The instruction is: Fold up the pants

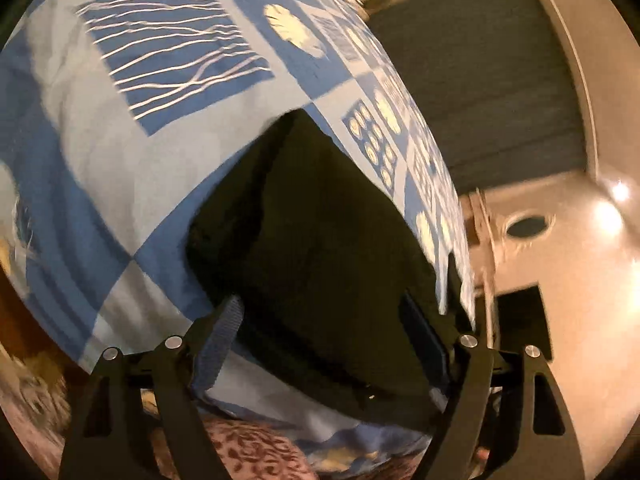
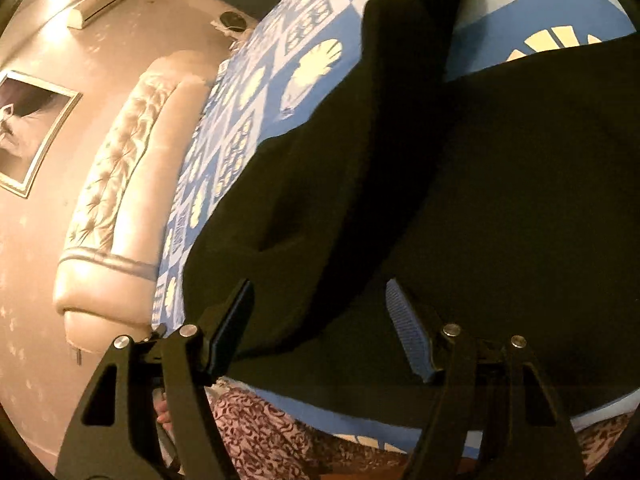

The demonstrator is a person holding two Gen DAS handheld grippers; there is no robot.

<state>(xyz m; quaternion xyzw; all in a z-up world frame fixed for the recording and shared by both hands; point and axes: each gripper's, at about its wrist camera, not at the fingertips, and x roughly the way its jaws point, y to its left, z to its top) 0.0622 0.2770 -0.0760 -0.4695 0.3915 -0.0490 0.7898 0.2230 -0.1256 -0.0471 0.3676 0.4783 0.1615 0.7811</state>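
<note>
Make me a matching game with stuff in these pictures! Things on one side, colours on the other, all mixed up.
Things:
1. pants
2. bed cover
3. headboard
4. picture frame

Colours or looks:
A. cream and tufted with buttons
B. dark, nearly black
C. pale, around a dark picture on the wall
D. blue and white with shell patterns

Pairs: 1-B, 2-D, 3-A, 4-C

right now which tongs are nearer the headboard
Right. The right tongs hover open over the pants, headboard beside them; the left tongs see none.
</note>
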